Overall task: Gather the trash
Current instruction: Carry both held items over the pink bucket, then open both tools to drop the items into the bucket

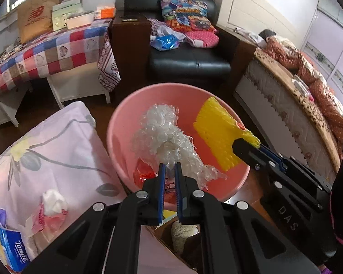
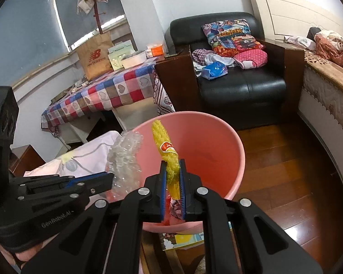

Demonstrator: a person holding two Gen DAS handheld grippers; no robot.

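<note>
Held over the pink bin [image 1: 125,123]: clear foam netting [image 1: 169,137] clamped in left gripper [image 1: 169,171] jaws, yellow foam netting [image 2: 169,157] clamped in right gripper [image 2: 171,178] jaws.

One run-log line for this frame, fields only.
left gripper: shut on clear bubble wrap | right gripper: shut on yellow foam net | both over pink bin | release: not yet

Left claw [image 1: 169,169], right claw [image 2: 172,171] clamped.
</note>
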